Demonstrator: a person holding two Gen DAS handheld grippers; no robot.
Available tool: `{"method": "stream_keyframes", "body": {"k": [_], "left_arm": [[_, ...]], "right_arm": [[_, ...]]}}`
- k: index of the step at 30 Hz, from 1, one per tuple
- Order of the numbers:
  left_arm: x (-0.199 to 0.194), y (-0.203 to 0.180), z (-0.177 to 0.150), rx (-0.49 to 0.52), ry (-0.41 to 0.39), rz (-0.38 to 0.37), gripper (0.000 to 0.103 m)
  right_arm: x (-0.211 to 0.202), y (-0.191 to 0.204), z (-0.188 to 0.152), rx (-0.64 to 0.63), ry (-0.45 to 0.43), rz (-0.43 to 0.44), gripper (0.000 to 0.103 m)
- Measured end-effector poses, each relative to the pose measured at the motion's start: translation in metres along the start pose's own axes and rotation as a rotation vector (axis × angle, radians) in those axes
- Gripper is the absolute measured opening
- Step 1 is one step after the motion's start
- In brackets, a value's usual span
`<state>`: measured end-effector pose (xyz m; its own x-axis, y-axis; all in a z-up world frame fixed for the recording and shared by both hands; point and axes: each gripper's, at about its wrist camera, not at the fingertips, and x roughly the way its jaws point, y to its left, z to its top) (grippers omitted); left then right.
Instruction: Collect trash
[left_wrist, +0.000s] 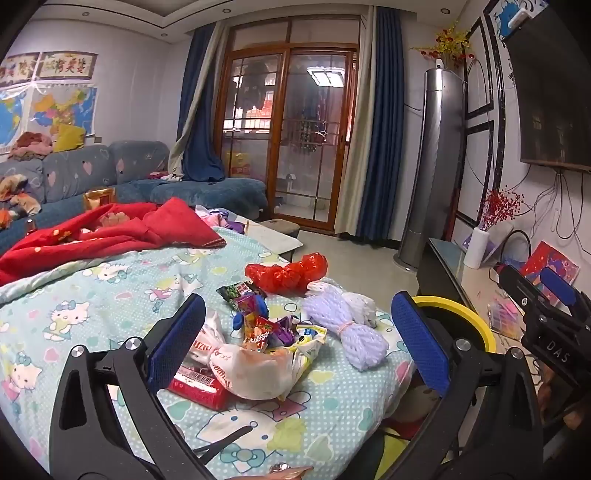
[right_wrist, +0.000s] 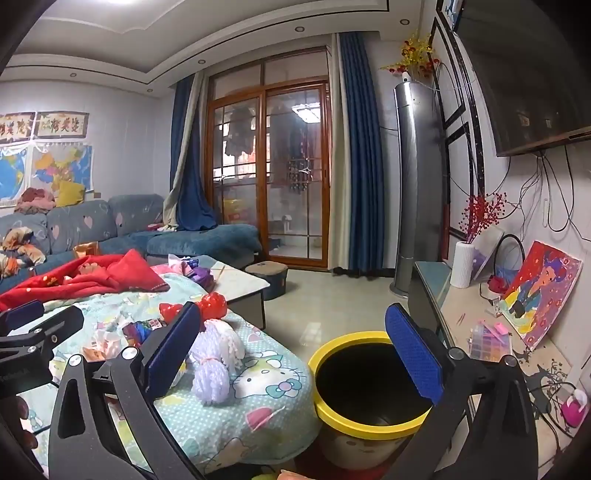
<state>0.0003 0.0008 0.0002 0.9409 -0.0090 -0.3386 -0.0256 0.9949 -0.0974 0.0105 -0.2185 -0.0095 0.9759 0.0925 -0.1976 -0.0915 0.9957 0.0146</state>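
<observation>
On a Hello Kitty blanket (left_wrist: 92, 306) lies a heap of trash: a white plastic bag (left_wrist: 255, 369), a red packet (left_wrist: 201, 387), colourful wrappers (left_wrist: 258, 317), a crumpled red bag (left_wrist: 288, 273) and a lavender foam net (left_wrist: 343, 325). My left gripper (left_wrist: 299, 343) hovers just before the heap, open, with the white bag in line between its blue pads but untouched. A yellow-rimmed bin (right_wrist: 369, 430) stands on the floor beside the blanket's edge. My right gripper (right_wrist: 295, 354) is open above the bin's near side, holding nothing. The foam net (right_wrist: 214, 365) lies left of it.
A red quilt (left_wrist: 110, 232) lies at the blanket's far side, a blue sofa (left_wrist: 92, 173) behind it. A low table (right_wrist: 243, 284) and a dark stool (right_wrist: 269, 277) stand further back. At the right, a TV cabinet (right_wrist: 461, 306) carries a white vase (right_wrist: 463, 264) and a painting (right_wrist: 543, 295).
</observation>
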Motion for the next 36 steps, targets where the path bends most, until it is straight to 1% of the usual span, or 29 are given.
{"method": "stream_keyframes", "body": {"k": [10,12,17,19,22,36], "left_arm": [[-0.001,-0.001,0.0,0.006,-0.004,0.003,0.093],[-0.002,-0.001,0.001,0.006,-0.005,0.003,0.093],[0.0,0.0,0.0,0.004,-0.005,0.002,0.093],[-0.001,0.0,0.0,0.003,-0.004,0.002,0.093],[-0.001,0.0,0.0,0.003,-0.005,0.003,0.093],[-0.001,0.0,0.0,0.002,-0.007,0.0,0.093]], "right_arm": [[0.001,0.0,0.001,-0.003,0.021,-0.004,0.097],[0.004,0.01,-0.002,-0.011,0.024,-0.005,0.097],[0.003,0.016,-0.003,-0.013,0.027,-0.004,0.097],[0.007,0.015,-0.008,-0.015,0.031,-0.001,0.097],[0.007,0.005,-0.006,-0.016,0.039,0.004,0.097],[0.006,0.006,-0.006,-0.015,0.042,-0.001,0.097]]}}
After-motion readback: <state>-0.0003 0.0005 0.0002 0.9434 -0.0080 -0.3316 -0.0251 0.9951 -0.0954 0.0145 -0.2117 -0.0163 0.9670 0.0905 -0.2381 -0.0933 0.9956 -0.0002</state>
